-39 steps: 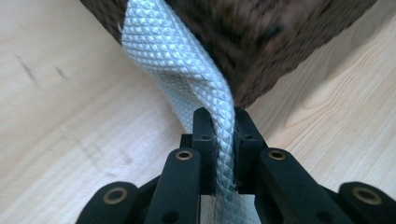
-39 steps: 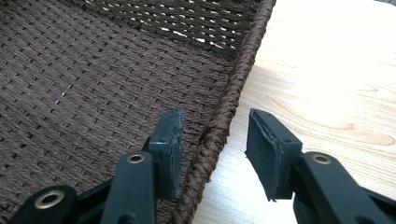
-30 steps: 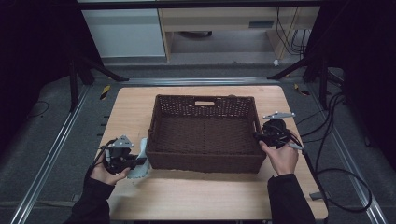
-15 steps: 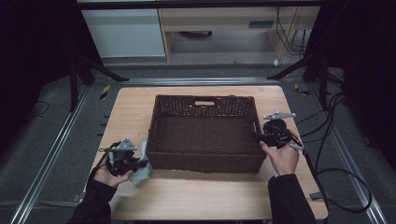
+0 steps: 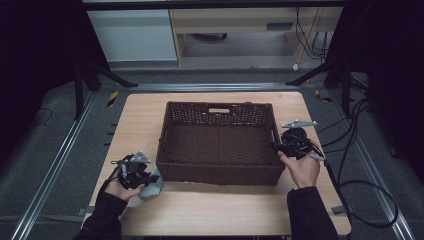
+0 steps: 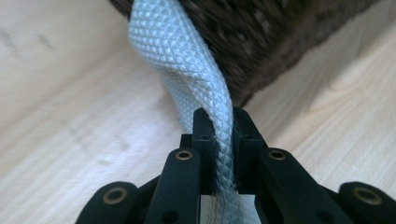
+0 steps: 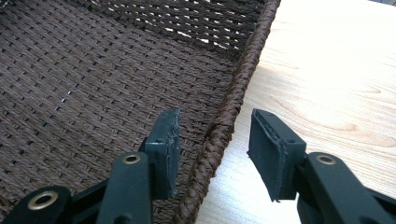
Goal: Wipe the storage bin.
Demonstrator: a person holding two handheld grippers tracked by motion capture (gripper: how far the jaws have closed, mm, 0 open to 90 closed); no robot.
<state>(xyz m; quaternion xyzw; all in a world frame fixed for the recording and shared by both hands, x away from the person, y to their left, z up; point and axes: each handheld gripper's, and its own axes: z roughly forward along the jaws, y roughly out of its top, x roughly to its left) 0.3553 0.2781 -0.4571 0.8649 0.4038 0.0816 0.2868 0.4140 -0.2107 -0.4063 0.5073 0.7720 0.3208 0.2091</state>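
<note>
Left gripper (image 5: pixel 134 172) observed at the near left corner of the woven basket (image 5: pixel 220 176), low over the wooden table (image 5: pixel 220 215), gripped from behind by the left hand (image 5: pixel 119 189) with the dark sleeve entering from the bottom edge. Jaws clamped tight on a pale grey-blue cloth (image 6: pixel 196 70) with a diamond-weave texture; in the left gripper view (image 6: pixel 223 154) the fold runs up between the two black pads and bends against the dark basket wall (image 6: pixel 261 42). In the high view the cloth (image 5: pixel 150 186) noted as a small pale bunch just beside the basket's near left corner, outside it, over the tabletop; contact with the table not determinable.

Right gripper (image 5: pixel 287 146) found at the right rim of the basket, near its front corner, jaws pointing left toward the basket interior. Right hand (image 5: pixel 302 170) wrapped under the gripper body, forearm rising from the bottom edge, cable trailing away to the right. In the right gripper view (image 7: pixel 215 154) jaws standing partly apart, astride the braided rim (image 7: pixel 233 107): one pad inside over the woven floor, the other outside over the bare wood. Pads clear of the rim on both sides, nothing gripped.

Basket sits centred on the table, long side toward the person, handle slot in the far wall
</note>
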